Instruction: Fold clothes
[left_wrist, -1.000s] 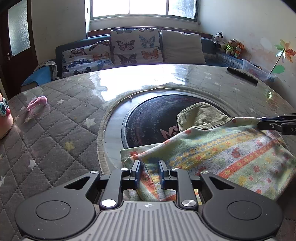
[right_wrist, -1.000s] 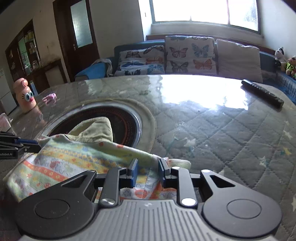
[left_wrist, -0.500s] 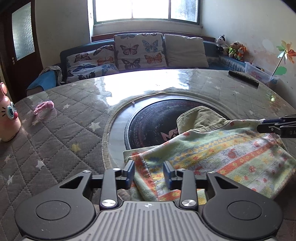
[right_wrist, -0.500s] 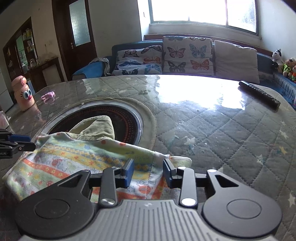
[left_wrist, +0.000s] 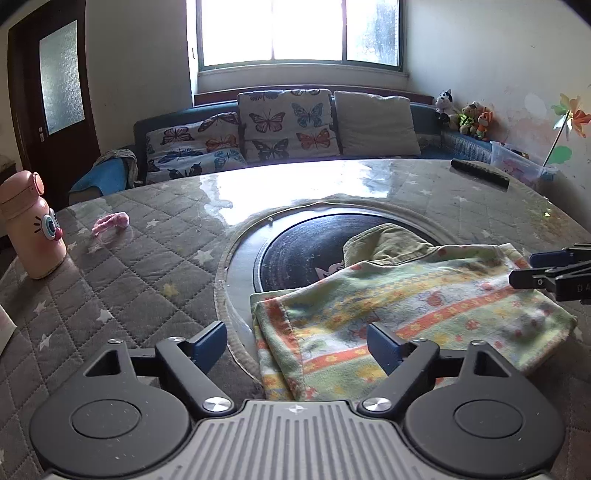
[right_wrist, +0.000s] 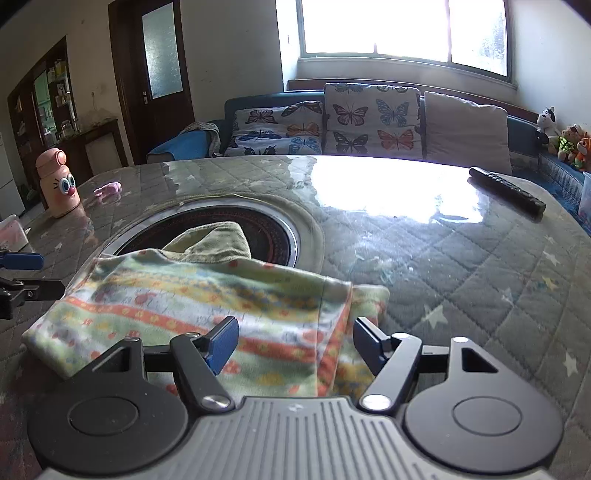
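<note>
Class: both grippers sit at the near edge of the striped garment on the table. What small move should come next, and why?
Probably draw both back clear. The left gripper and right gripper are opening, pads off the folded striped garment, which lies flat.

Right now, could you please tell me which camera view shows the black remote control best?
The right wrist view: the black remote control lies whole and large on the quilted table. The left wrist view shows it smaller, at the table's far right edge.

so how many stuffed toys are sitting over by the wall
3, lined up on the ledge in the far right corner: a black and white one nearest the sofa, a brown one in a bright vest beside it, then an orange one. More may sit out of frame.
</note>
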